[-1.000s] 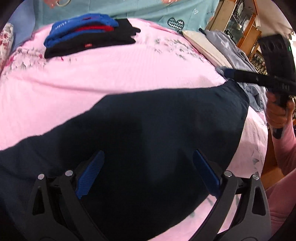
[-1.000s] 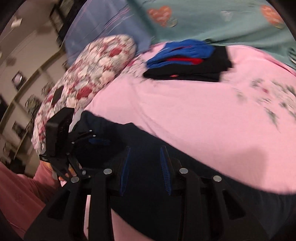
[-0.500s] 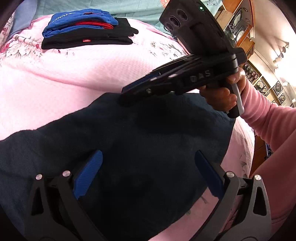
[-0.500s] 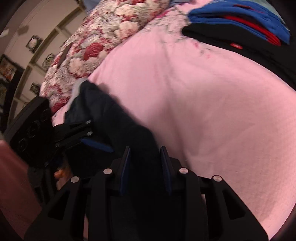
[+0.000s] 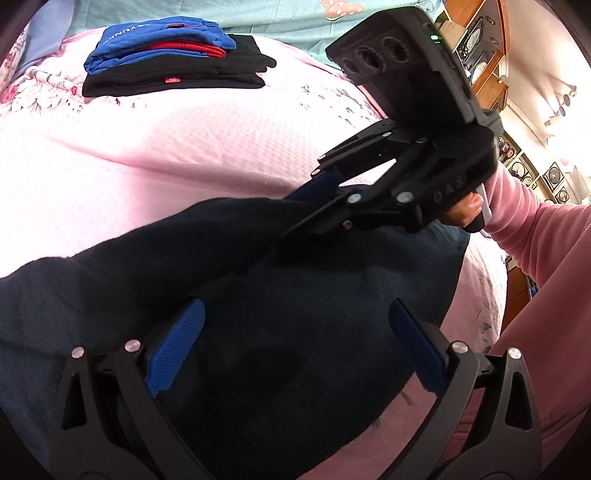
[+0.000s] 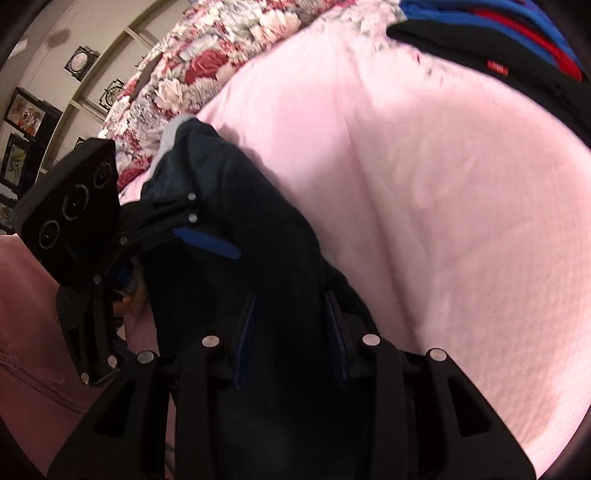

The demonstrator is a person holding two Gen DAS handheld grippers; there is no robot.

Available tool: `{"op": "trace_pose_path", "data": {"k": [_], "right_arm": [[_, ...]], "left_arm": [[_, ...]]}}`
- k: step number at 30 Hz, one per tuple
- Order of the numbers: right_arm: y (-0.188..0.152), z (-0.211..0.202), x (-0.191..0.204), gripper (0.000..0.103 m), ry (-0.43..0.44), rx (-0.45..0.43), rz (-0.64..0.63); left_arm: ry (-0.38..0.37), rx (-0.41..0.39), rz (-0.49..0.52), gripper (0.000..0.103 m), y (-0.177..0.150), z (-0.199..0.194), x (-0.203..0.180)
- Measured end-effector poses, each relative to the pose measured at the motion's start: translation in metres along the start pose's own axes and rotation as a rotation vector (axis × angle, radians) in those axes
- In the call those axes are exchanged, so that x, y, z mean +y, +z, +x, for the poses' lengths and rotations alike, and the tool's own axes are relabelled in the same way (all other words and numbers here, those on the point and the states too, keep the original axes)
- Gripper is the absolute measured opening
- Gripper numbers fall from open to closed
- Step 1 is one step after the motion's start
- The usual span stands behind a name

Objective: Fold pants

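While the wide bed with its pink textured cover (image 5: 192, 155) fills most of both views, the dark navy pants of soft fabric (image 5: 295, 314) lie across its near part, spread flat under the left tool and gathered into a raised fold toward the middle. At the far side of the bed a folded stack of black, blue and red garments (image 5: 173, 62) rests well apart from the pants, and beyond it lies a teal sheet with heart prints (image 5: 280, 18). In the right wrist view a pillow with a red and white rose print (image 6: 207, 66) sits at the bed's edge, just beside the far end of the pants (image 6: 229, 206).

The right tool (image 5: 295, 201), black with blue pads, reaches in from the right of the left wrist view, held by a hand (image 5: 467, 208) in a pink sleeve (image 5: 535, 229). Its jaws stand pressed together on a lifted fold of the pants, the cloth rising to meet the tips. In its own view the dark fabric fills the narrow gap between its blue pads (image 6: 245, 332).

The left tool (image 5: 295, 347) hangs low over the flat part of the pants with its jaws spread wide, blue pads (image 5: 173, 347) apart and gripping nothing. From the right wrist view the same tool (image 6: 207, 240) sits above the pants near the pillow end.
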State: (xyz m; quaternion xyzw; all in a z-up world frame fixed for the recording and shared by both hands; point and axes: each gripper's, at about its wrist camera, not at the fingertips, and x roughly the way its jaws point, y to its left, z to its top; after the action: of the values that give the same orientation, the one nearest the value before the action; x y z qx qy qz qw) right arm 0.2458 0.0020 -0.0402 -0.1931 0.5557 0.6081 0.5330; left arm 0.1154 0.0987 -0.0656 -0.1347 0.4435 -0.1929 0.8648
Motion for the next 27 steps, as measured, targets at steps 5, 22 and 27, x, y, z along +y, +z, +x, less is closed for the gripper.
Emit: {"op": "trace_pose_path", "data": {"k": [5, 22, 27], "right_arm": [[-0.007, -0.007, 0.012, 0.037, -0.006, 0.076, -0.075], [0.027, 0.009, -0.028, 0.043, 0.332, -0.154, 0.106], [0.029, 0.015, -0.049, 0.025, 0.309, -0.197, 0.160]], "left_arm": [[-0.002, -0.002, 0.000, 0.101, -0.001, -0.001, 0.001], [-0.002, -0.002, -0.001, 0.101, -0.001, 0.000, 0.001], [-0.006, -0.006, -0.008, 0.101, -0.001, 0.000, 0.001]]}}
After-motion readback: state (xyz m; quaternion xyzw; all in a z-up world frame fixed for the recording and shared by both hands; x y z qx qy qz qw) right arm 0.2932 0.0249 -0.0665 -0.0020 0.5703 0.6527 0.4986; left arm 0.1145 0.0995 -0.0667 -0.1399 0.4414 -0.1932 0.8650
